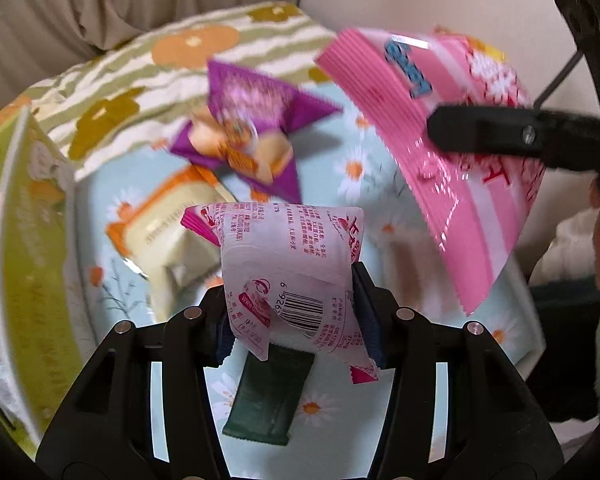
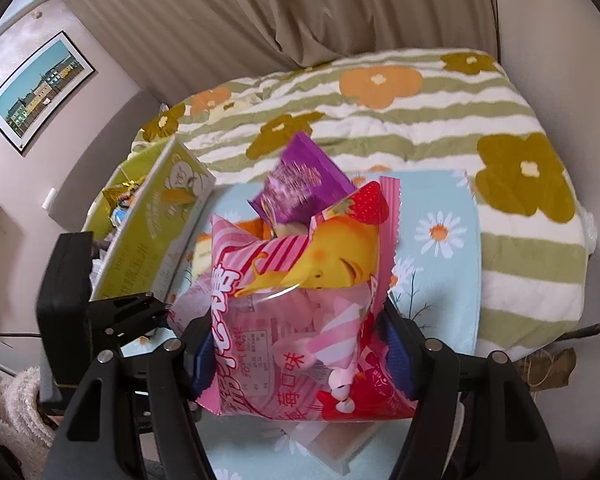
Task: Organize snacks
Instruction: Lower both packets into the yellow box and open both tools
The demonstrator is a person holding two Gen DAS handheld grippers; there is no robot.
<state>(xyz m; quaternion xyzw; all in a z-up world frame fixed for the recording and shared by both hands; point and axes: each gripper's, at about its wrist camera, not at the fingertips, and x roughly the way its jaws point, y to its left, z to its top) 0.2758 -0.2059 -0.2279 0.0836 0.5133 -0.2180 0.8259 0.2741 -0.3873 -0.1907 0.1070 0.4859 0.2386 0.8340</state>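
My left gripper is shut on a small pale pink snack packet with red print and a barcode, held above the light blue daisy-print tray. My right gripper is shut on a large pink strawberry marshmallow bag; that bag also shows in the left wrist view, upper right, with a black finger across it. A purple snack packet lies on the tray beyond both grippers, and it also shows in the right wrist view.
A yellow-green carton stands at the tray's left edge, also in the right wrist view. An orange-and-cream packet and a dark green bar lie on the tray. A striped flower blanket lies behind.
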